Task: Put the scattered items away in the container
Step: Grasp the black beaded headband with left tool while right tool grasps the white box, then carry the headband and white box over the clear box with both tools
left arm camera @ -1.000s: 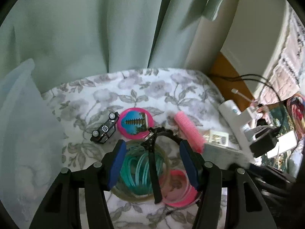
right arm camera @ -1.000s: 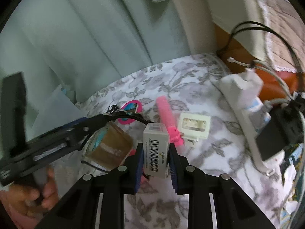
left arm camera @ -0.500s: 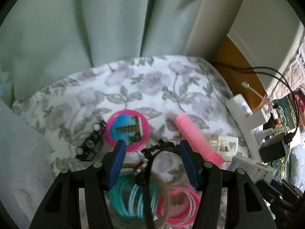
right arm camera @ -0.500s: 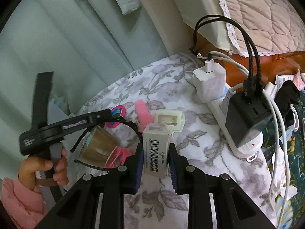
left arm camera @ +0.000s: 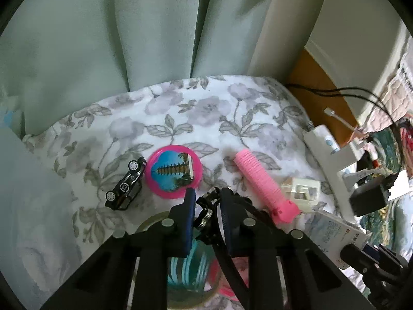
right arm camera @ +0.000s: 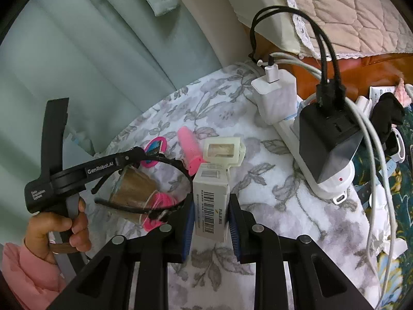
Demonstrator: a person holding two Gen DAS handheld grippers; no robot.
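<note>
over the near edge of the floral cloth (left arm camera: 206,108) we are clenching the left gripper (left arm camera: 206,206) on the black headband (right arm camera: 165,160) above the clear cup (right arm camera: 134,191), which is holding teal and pink bands. our right gripper (right arm camera: 210,206) is grasping a white box (right arm camera: 211,199); car (left arm camera: 125,187), pink disc (left arm camera: 173,171) and roller (left arm camera: 263,183) are lying outside.

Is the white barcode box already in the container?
No. The white barcode box is clamped between the right hand-held gripper pads, outside the container.
</note>
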